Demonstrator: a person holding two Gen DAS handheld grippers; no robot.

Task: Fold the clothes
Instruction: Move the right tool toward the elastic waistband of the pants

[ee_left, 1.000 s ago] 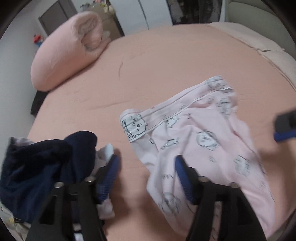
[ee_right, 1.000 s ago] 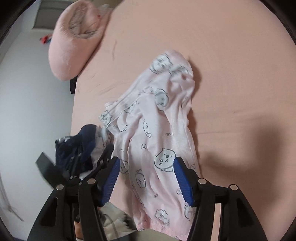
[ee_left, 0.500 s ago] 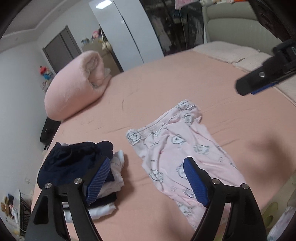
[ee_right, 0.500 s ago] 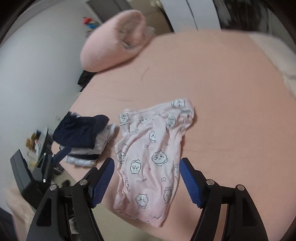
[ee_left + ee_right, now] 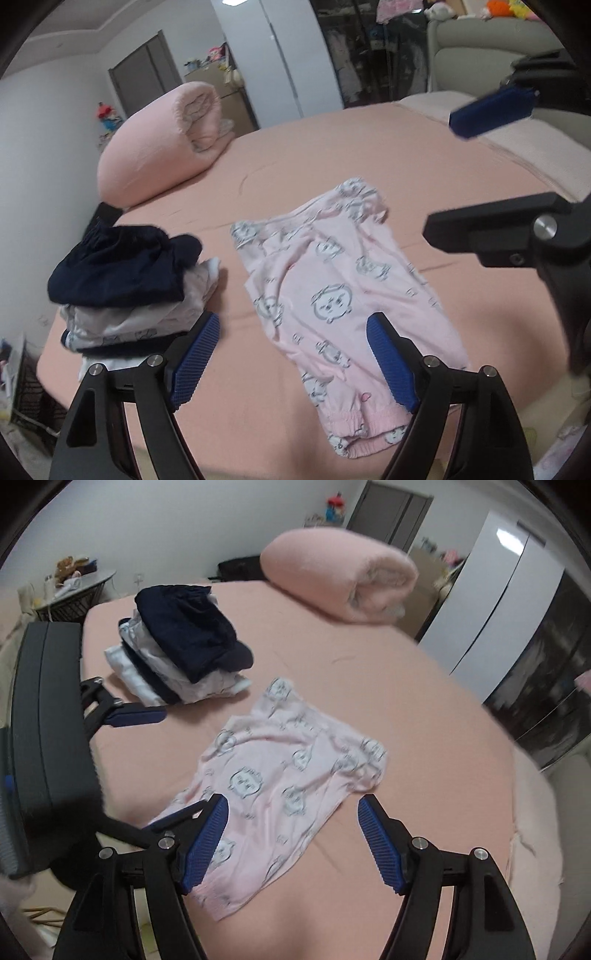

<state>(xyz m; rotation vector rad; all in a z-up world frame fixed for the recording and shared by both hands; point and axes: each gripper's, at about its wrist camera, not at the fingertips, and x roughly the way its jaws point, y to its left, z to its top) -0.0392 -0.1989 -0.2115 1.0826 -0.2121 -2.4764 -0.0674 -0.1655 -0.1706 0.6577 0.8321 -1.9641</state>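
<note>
Pink pyjama trousers [image 5: 332, 288] printed with cartoon faces lie flat on the pink bed sheet [image 5: 369, 155], cuff end towards the near edge. My left gripper [image 5: 291, 332] hovers open above them, nothing between its blue pads. In the right wrist view the same trousers [image 5: 280, 775] lie below my right gripper [image 5: 291, 808], which is also open and holds nothing. The right gripper's blue pad [image 5: 491, 114] shows at the upper right of the left wrist view. The left gripper's pad [image 5: 135, 714] shows at the left of the right wrist view.
A stack of folded clothes [image 5: 122, 280] topped by a dark navy piece sits left of the trousers. A rolled pink quilt [image 5: 162, 147] lies at the far side. White wardrobe doors [image 5: 498, 590] and a round side table [image 5: 74, 587] stand off the bed.
Both grippers have drawn back and up from the trousers, which now lie alone on the sheet. Their jaws stand wider, and the right gripper has rolled to a new angle.
</note>
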